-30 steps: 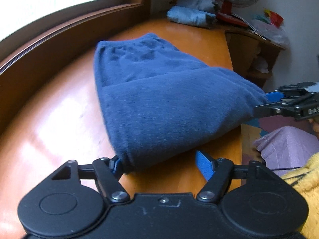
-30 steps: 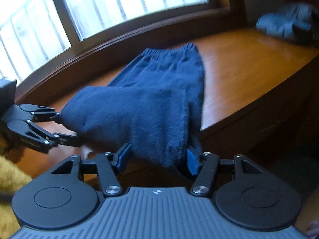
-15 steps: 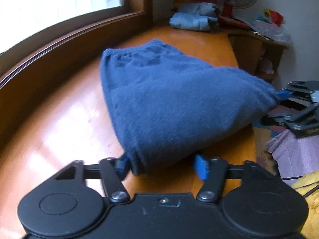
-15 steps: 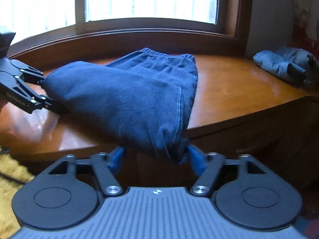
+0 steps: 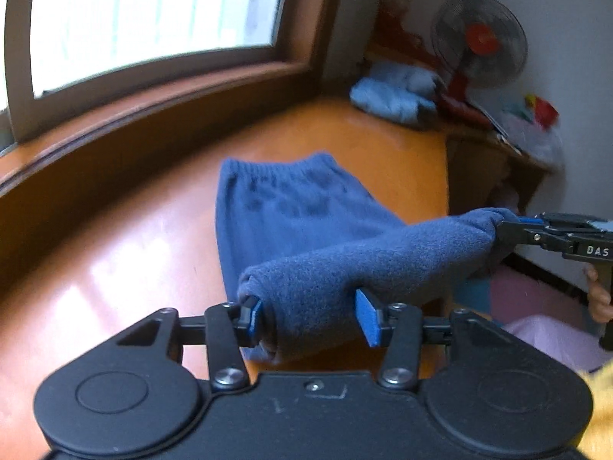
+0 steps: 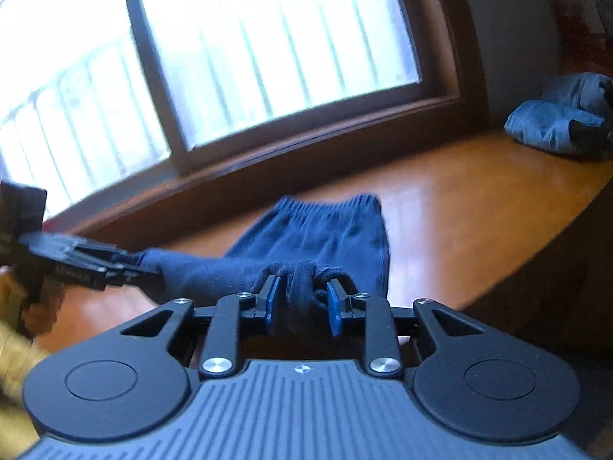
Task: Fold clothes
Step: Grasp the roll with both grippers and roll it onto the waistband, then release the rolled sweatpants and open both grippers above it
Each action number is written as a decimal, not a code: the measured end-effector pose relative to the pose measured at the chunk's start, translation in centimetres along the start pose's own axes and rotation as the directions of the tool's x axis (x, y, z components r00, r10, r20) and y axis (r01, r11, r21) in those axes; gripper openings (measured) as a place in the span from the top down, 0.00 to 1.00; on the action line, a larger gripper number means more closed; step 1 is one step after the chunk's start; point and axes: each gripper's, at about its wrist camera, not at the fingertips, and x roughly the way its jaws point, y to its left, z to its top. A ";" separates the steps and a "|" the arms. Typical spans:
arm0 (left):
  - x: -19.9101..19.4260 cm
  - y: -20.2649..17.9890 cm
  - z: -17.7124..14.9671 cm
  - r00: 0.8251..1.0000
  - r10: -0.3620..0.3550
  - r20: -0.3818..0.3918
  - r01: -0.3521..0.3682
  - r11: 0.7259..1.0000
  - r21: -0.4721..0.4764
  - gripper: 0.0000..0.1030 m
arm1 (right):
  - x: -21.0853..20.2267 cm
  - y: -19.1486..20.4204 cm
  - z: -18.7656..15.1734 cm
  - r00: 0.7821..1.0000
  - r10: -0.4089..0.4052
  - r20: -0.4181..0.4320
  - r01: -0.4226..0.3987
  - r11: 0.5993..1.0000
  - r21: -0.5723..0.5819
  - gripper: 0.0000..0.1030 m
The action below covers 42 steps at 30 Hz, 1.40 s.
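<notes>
Left wrist view: left gripper [image 5: 312, 316] clamped on the near corner of the blue garment [image 5: 306, 222], fleece bunched thick between the blue pads [image 5: 367, 320], jaws just closed in on it. Near edge of the garment lifted off the orange tabletop [image 5: 115, 253] and stretched as a roll toward the right gripper [image 5: 509, 226], seen at the frame's right edge gripping the far corner. Elastic waistband end lying flat on the tabletop toward the window [image 5: 153, 11]. Only here: a fan [image 5: 479, 38] with a red hub against the wall, a brown shelf [image 5: 490, 168] under it, a few fingertips [image 5: 597, 291] on the right gripper's handle, pink fabric [image 5: 548, 341] below, a yellow patch at the lower right corner.

Right wrist view: right gripper [image 6: 302, 303] pinched on a narrow bunch of the garment [image 6: 329, 234], jaws just drawn closer, pads nearer together than the left pair. Left gripper [image 6: 134, 264] in from the left edge, holding the other corner, cloth taut between the two. Only here: window [image 6: 249, 46] bars outside the glass and the tabletop's [image 6: 479, 207] curved front edge dropping to dark at the right.

Both views: a pale blue bundle [image 5: 394, 94] [image 6: 559, 126] well apart from the garment, at the tabletop's far end. Both pictures blurred.
</notes>
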 end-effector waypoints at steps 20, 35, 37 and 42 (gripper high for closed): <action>10.6 3.7 6.3 0.976 0.215 -0.030 -0.214 0.977 0.016 0.32 | 12.2 -7.2 2.6 0.971 -0.209 -0.113 0.217 0.974 0.069 0.58; 9.7 -0.8 2.8 0.984 0.166 -0.064 -0.160 0.983 0.089 0.11 | 11.9 -2.8 0.7 0.971 -0.227 -0.076 0.224 0.973 -0.046 0.57; 9.8 0.3 2.7 0.987 0.139 -0.083 -0.137 0.990 0.031 0.09 | 11.7 -2.7 0.7 0.969 -0.237 -0.065 0.236 0.972 -0.019 0.57; 9.1 1.2 2.1 0.988 0.116 -0.105 -0.123 0.990 -0.065 0.07 | 9.5 -2.8 0.6 0.962 -0.271 -0.024 0.271 0.962 0.013 0.49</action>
